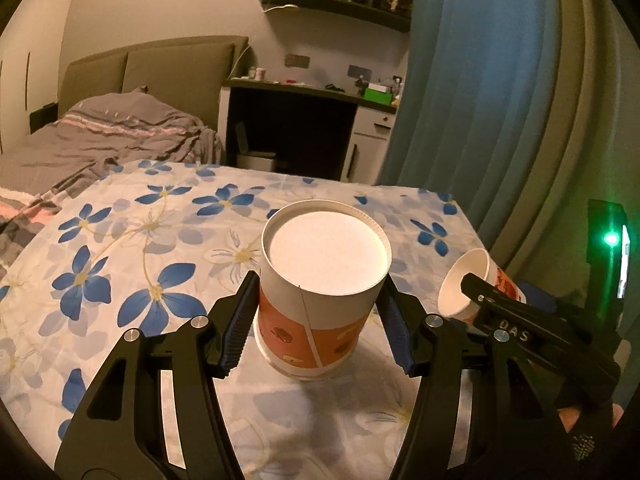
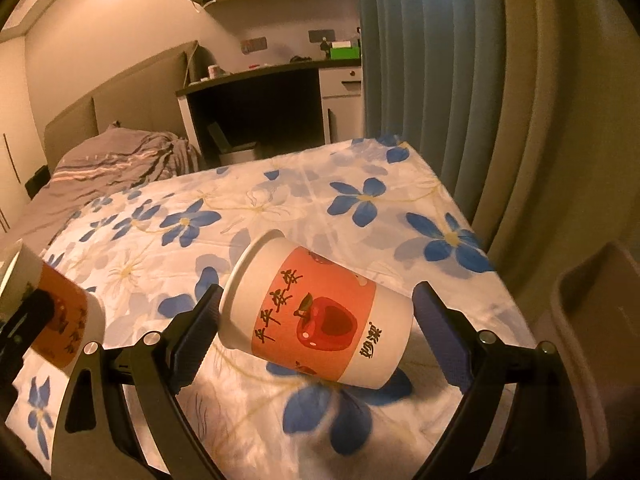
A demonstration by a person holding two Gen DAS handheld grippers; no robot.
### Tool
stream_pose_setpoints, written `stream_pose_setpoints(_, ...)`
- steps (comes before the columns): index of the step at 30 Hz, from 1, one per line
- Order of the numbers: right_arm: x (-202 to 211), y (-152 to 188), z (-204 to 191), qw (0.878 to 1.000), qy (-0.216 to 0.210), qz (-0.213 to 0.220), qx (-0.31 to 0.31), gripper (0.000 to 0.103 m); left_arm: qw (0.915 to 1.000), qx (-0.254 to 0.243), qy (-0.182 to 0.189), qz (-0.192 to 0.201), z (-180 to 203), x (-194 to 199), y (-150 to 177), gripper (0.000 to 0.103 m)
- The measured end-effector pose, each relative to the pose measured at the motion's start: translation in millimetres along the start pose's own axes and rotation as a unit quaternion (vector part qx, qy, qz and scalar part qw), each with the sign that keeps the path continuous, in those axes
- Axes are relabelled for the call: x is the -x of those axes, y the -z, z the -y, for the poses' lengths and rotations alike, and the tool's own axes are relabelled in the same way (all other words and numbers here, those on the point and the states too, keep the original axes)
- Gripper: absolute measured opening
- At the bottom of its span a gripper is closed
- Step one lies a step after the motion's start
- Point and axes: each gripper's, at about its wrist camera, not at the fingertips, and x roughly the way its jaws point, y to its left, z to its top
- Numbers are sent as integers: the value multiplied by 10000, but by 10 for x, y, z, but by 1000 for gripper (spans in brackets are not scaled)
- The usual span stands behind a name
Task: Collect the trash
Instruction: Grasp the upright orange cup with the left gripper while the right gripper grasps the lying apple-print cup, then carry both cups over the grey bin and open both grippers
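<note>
A paper cup (image 1: pixel 320 280), white with an orange band, hangs upside down over the floral tablecloth (image 1: pixel 152 216), its base towards the camera. My left gripper (image 1: pixel 320 286) is shut on it, the blue pads (image 1: pixel 238 320) pressing both sides. A second paper cup (image 2: pixel 316 316), printed with a red apple, lies sideways in my right gripper (image 2: pixel 320 292), which grips it end to end, one finger at the rim and one at the base. The right gripper (image 1: pixel 486 304) and its cup (image 1: pixel 460 288) also show at the left view's right edge. The first cup (image 2: pixel 60 320) appears at the right view's left edge.
A beige bin (image 2: pixel 592 320) stands beyond the table's right edge. Blue and beige curtains (image 1: pixel 480 100) hang close behind the table. A bed (image 1: pixel 100 136) lies to the left, and a desk (image 1: pixel 304 96) with a small white bin (image 1: pixel 256 158) under it stands at the back.
</note>
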Motion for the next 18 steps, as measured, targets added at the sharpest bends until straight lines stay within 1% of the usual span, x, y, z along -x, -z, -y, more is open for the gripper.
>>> stream_pose_setpoints(9, 588, 102, 253, 9996, -38, 292, 49, 90, 9994, -209, 240, 125, 378, 332, 52, 57)
stream_pose_setpoints(14, 894, 177, 467, 9989, 27, 458, 64, 90, 9982, -384, 431, 168, 678, 471, 102, 57)
stream_pose_setpoints(18, 1106, 251, 712, 9982, 128, 577, 6, 90, 9961, -566, 653, 163, 1001, 542, 173, 57)
